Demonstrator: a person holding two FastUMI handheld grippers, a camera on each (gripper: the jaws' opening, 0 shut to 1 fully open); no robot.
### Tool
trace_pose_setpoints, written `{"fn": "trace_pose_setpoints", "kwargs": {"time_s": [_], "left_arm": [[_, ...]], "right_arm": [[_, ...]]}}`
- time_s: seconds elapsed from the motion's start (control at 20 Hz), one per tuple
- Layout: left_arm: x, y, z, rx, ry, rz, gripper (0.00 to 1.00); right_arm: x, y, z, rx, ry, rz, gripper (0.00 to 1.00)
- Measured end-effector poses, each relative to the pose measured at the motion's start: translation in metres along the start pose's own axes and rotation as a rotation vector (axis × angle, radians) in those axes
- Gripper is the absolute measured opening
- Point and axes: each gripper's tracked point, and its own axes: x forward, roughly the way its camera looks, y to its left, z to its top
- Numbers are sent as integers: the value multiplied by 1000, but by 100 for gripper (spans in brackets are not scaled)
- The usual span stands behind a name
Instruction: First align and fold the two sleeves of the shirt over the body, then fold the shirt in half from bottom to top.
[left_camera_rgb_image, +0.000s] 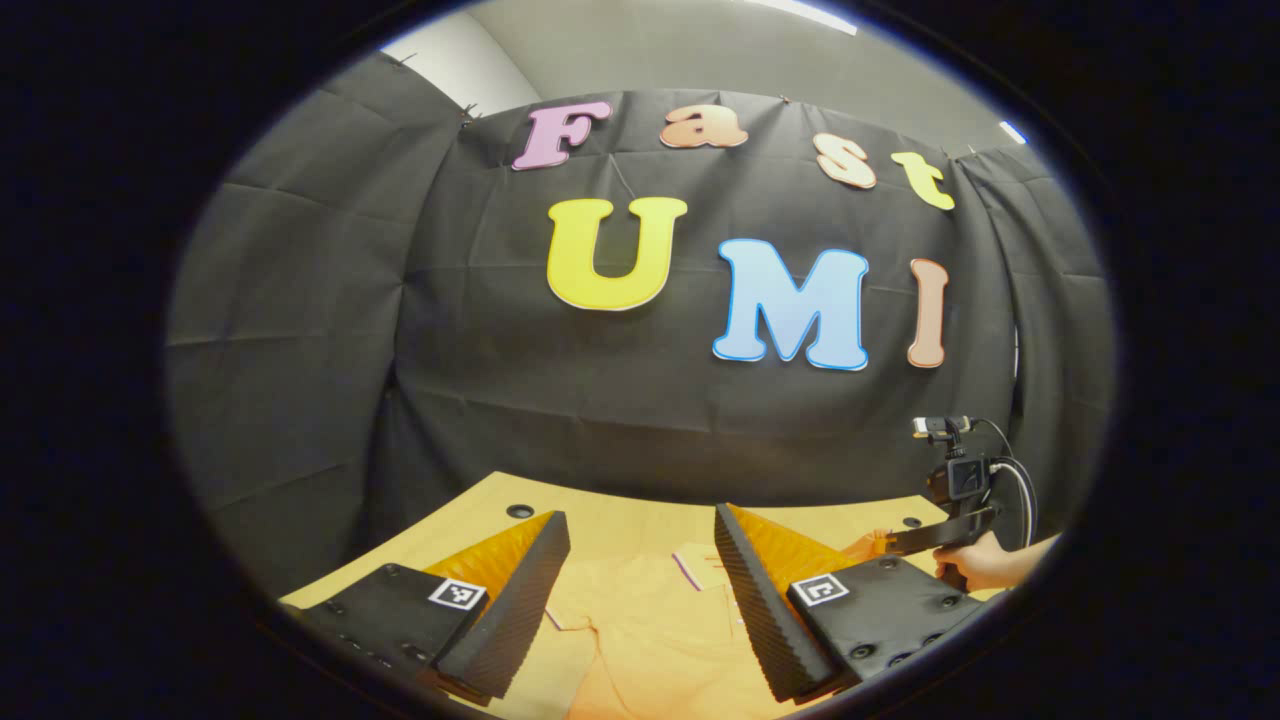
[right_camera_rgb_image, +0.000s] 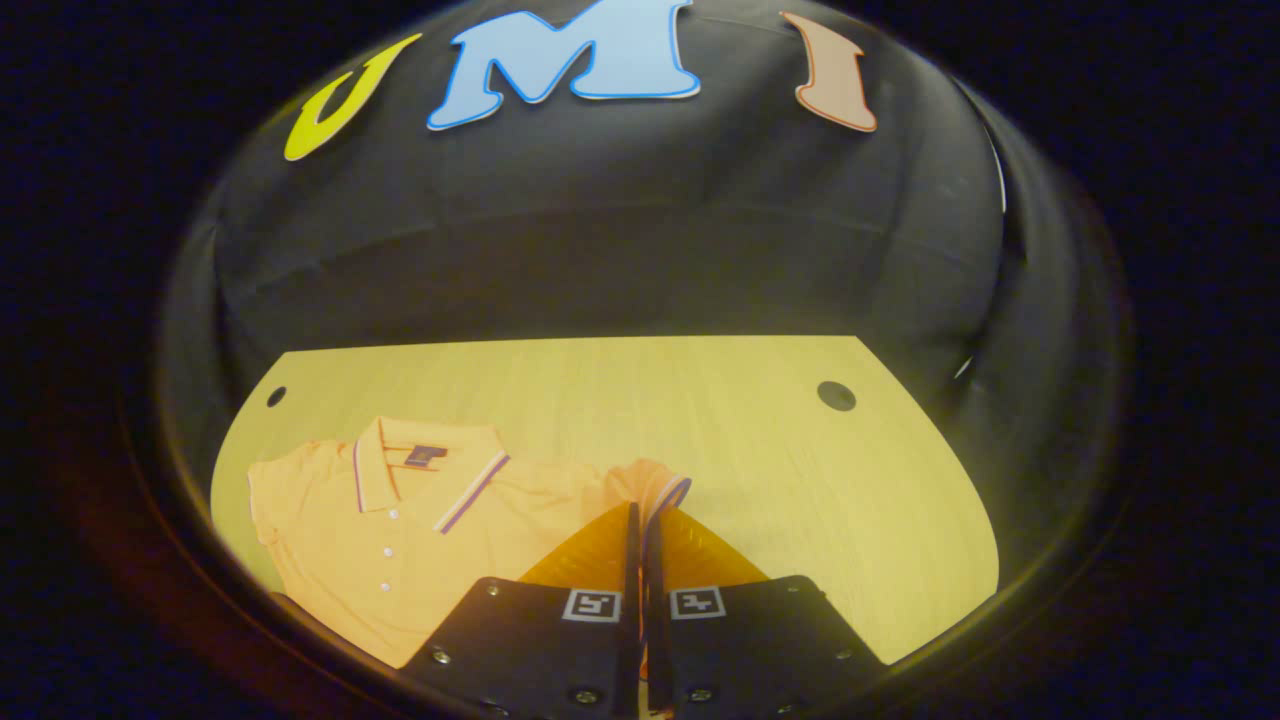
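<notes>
On the light wooden tabletop (right_camera_rgb_image: 760, 440) lies an orange polo shirt (right_camera_rgb_image: 400, 540), spread face up with its collar (right_camera_rgb_image: 420, 470) toward the black cloth wall (right_camera_rgb_image: 600, 260) and its buttoned placket running down the chest. Seen from the right gripper view, the shirt occupies the left part of the tabletop, while the right part is bare wood with a round hole (right_camera_rgb_image: 836, 396) near the far edge. The right gripper (right_camera_rgb_image: 637, 520) has its fingers pressed together with only a thin slit between them, and the striped cuff of one sleeve (right_camera_rgb_image: 660, 490) sits right at their tips, bunched and lifted a little off the wood; the cloth appears pinched between them, though the contact itself is hidden by the fingers

From the left gripper view, the left gripper (left_camera_rgb_image: 640, 545) is held above the shirt (left_camera_rgb_image: 650, 640) with its fingers spread wide apart and nothing between them; the orange cloth and the collar with its label (left_camera_rgb_image: 700, 565) show through the gap below. Farther off to the right in that view, a person's hand (left_camera_rgb_image: 985, 565) holds the other gripper (left_camera_rgb_image: 900, 542) low over the tabletop (left_camera_rgb_image: 620, 525), its tips at a bit of orange cloth near the far right edge
</notes>
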Motion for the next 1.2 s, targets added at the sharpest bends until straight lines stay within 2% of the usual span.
{"fn": "trace_pose_setpoints", "kwargs": {"time_s": [0.2,0.6,1.0,1.05,1.1,1.15,1.2], "left_arm": [[-6,20,-1,-8,-5,12,94],[-8,63,-10,-5,18,32,94],[35,81,-41,-8,80,-64,94],[41,83,-46,-8,88,-74,94],[49,86,-50,-6,95,-81,94],[55,86,-54,-5,101,-86,94],[63,88,-59,-6,111,-87,94]], "right_arm": [[-3,39,-15,-41,36,57,4],[4,90,-47,-91,112,96,5],[8,108,-68,-98,160,65,8],[8,109,-71,-99,162,62,19],[4,110,-72,-94,165,63,20],[0,111,-71,-88,163,61,34],[-5,110,-70,-84,158,58,36]]}}
